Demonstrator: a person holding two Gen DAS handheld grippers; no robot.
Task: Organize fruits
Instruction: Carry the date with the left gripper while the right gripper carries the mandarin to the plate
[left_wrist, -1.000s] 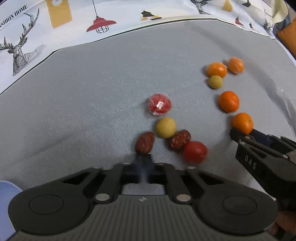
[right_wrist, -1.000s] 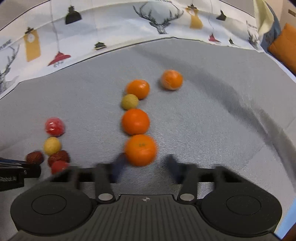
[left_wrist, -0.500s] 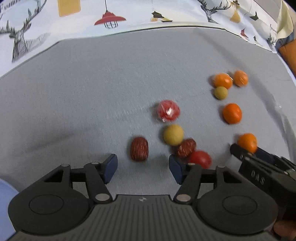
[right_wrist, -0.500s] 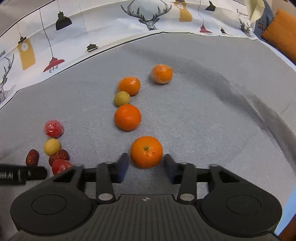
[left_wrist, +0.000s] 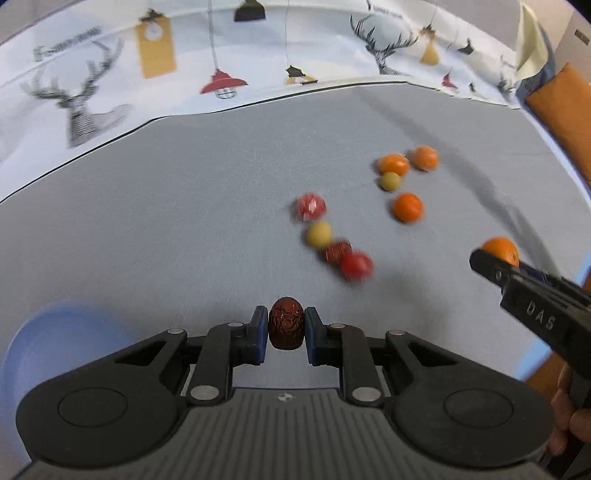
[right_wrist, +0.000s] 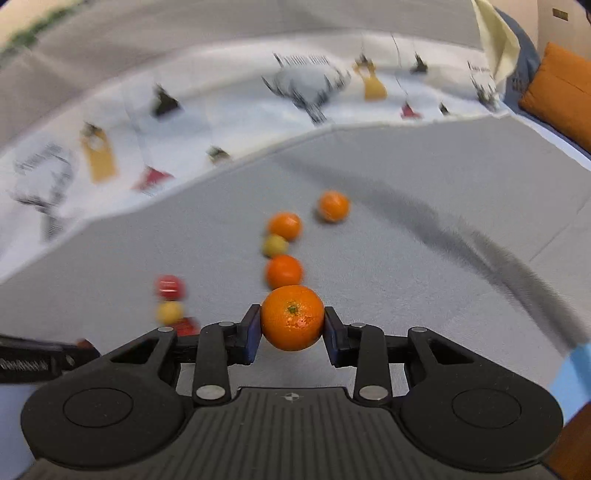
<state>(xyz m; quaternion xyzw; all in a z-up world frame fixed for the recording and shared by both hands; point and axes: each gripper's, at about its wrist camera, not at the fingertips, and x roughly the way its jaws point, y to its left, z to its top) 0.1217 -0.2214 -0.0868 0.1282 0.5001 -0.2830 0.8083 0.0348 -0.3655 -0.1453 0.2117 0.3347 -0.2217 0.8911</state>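
The grey bench (left_wrist: 184, 221) lies wide and bare to the left of the fruit, up to its dark far edge. The left hand-held gripper (left_wrist: 286, 329) is clamped on a date (left_wrist: 286, 328), clear of the cloth. The right hand-held gripper (right_wrist: 291, 325) is closing, pads on an orange (right_wrist: 292, 317). A blue dish (left_wrist: 48, 347), contents unclear, shows only in the left view; the right view alone shows a blue corner (right_wrist: 570, 376)

Grey cloth (left_wrist: 184, 221), deer-print sheet (left_wrist: 110, 92)
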